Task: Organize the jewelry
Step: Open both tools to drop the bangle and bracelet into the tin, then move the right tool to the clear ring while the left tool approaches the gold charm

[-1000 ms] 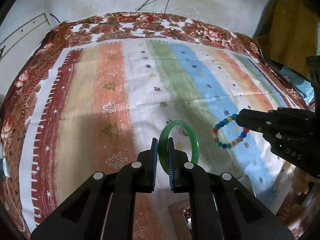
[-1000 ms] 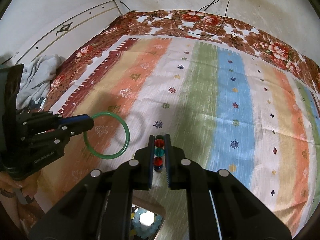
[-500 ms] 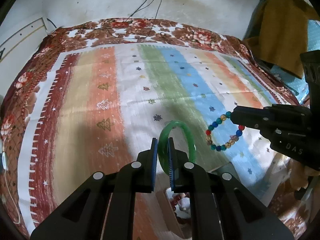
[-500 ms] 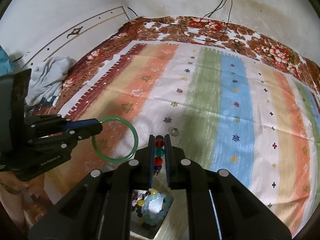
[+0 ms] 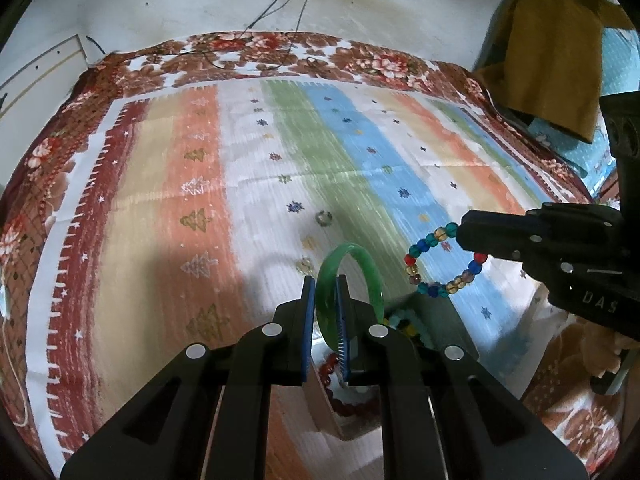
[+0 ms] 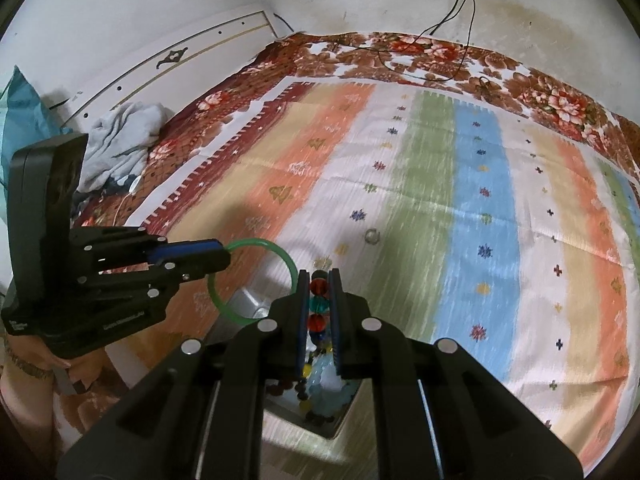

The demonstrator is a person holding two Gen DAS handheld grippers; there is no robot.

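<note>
The green bangle (image 5: 352,280), low centre in the left wrist view, stands on edge, clamped by its rim in the left gripper (image 5: 325,304). It looks rigid, smooth and likely brittle, so the rim is the sensible hold. The bead bracelet (image 5: 444,260), mid right, hangs from the closed right gripper (image 6: 320,300); it seems light and floppy. Both hover over an open box (image 6: 320,404) of beads on the striped bedspread (image 5: 248,168). "DAS" is readable on the right gripper.

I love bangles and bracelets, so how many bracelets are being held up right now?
2. A green bangle is pinched in the left gripper; a multicoloured bead bracelet hangs from the right gripper. More beaded pieces lie in the box below, partly hidden.
</note>
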